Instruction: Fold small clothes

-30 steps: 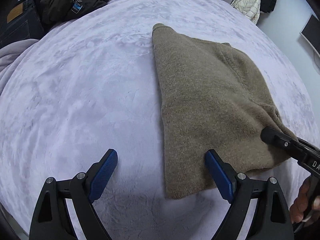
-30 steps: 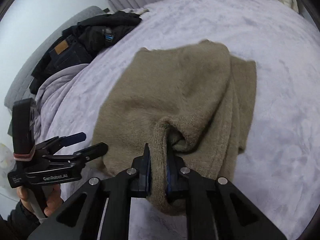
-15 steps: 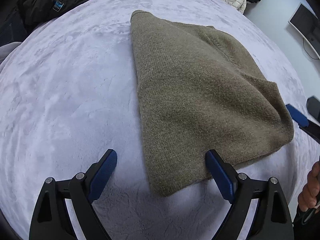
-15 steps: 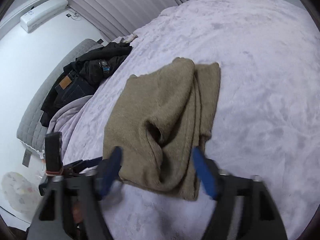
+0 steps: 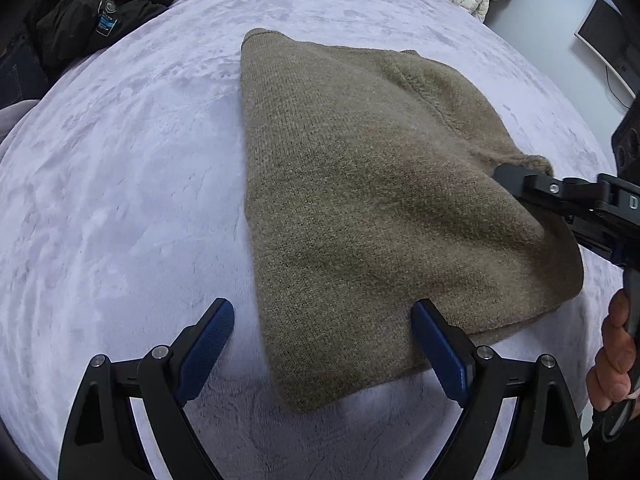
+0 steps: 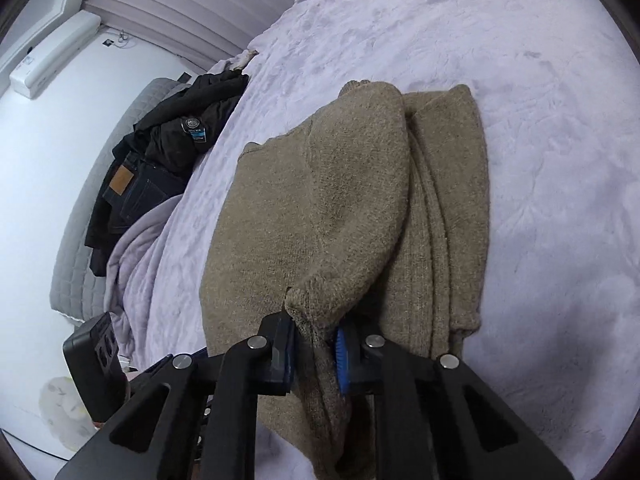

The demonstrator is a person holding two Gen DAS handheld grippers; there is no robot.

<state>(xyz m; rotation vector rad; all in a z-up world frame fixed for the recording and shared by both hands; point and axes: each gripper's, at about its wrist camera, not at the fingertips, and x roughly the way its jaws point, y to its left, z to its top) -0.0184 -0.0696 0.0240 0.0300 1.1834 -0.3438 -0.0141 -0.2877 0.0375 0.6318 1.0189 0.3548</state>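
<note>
1. On the bed [image 5: 120, 200]: sweater [image 5: 380, 208] lies part-folded; right hand-held gripper [image 6: 314, 346] is closing on its near edge.
2. Left hand-held gripper [image 5: 322, 346] is wide, straddling the near corner; clamp it before lifting.
3. Lift both evenly.

— Left gripper [image 5: 322, 344]?
— Tilted steeply down, blue-padded fingers [image 5: 208, 344] spread wide, nothing pinched between them.

— Right gripper [image 6: 316, 344]?
— Angled down, its jaws closing, a fold of the sweater [image 6: 344, 208] bunched between the fingers [image 6: 342, 350]. In the left wrist view a bare hand [image 5: 612, 360] grips its handle at the right edge.
</note>
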